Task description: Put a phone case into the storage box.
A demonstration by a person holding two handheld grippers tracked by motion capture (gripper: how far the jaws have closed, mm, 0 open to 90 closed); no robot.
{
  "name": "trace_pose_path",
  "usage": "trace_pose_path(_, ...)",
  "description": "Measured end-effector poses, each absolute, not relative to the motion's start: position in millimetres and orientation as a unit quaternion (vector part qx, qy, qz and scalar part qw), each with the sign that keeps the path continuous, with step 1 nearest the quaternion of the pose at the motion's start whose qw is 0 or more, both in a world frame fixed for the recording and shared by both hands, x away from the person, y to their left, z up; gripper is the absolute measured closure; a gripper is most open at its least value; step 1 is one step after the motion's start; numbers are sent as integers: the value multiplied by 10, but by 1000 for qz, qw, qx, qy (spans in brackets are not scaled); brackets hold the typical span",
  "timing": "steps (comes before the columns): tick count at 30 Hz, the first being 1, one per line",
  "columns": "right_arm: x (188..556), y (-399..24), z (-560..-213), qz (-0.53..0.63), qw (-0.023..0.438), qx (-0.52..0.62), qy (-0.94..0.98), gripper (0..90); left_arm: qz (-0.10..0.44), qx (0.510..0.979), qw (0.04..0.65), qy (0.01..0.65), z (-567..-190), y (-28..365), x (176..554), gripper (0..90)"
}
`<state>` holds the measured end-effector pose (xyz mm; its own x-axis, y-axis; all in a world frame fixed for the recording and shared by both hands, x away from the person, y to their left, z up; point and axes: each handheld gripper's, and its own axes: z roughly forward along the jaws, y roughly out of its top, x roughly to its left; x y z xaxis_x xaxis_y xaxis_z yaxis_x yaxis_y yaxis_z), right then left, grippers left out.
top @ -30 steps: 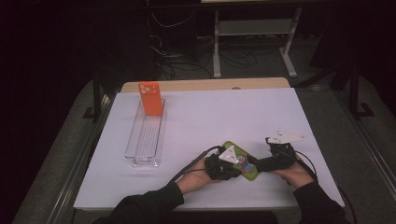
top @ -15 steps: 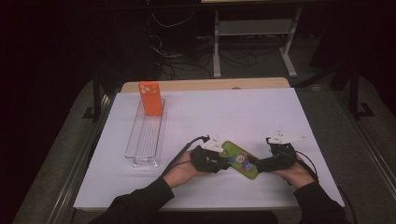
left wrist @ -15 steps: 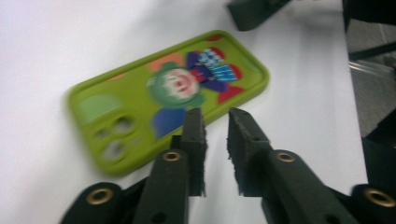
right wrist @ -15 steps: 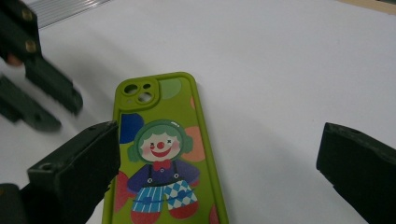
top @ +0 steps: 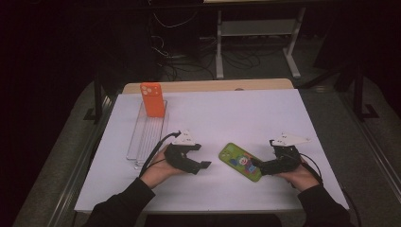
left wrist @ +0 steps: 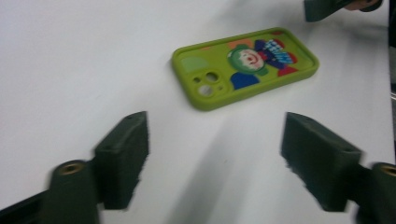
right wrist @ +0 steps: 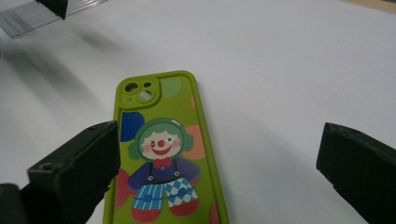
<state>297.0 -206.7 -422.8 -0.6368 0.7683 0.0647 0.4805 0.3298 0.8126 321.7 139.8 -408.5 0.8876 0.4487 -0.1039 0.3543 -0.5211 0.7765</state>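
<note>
A green phone case (top: 240,161) with a clown picture lies flat on the white table, camera holes toward the left gripper. My left gripper (top: 201,156) hovers to the left of it, apart from it. Its jaws have just been opening and stand open with nothing between them (left wrist: 215,135); the case (left wrist: 245,67) lies beyond them. My right gripper (top: 265,155) sits at the case's right end, open (right wrist: 219,144). Its left jaw overlaps the edge of the case (right wrist: 161,154), and its pads do not press on the case.
An orange phone case (top: 152,99) stands upright at the far end of a clear ribbed tray (top: 146,137) on the table's left. The white tabletop (top: 236,113) stretches wide behind the grippers. Cables and a metal stand lie on the dark floor beyond.
The left gripper has pulled back to the left, away from the green case, and its jaws have opened. The right hand has stayed where it was.
</note>
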Motion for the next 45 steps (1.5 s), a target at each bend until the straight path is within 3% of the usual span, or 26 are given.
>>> trace_pose_path(7, 2960, -2052, -4198, 428, 167, 387, 799, 0, 63, 868, 434, 234, -4084, 1484, 3178, 14)
trace_pose_path(35, 3180, -1683, -3883, 404, 116, 338, 842, 0, 55, 865, 439, 238, -4102, 1477, 3210, 0)
trace_pose_path(45, 3217, -1556, -3912, 363, 94, 315, 872, 0, 57, 868, 435, 230, -4094, 1474, 3211, 0)
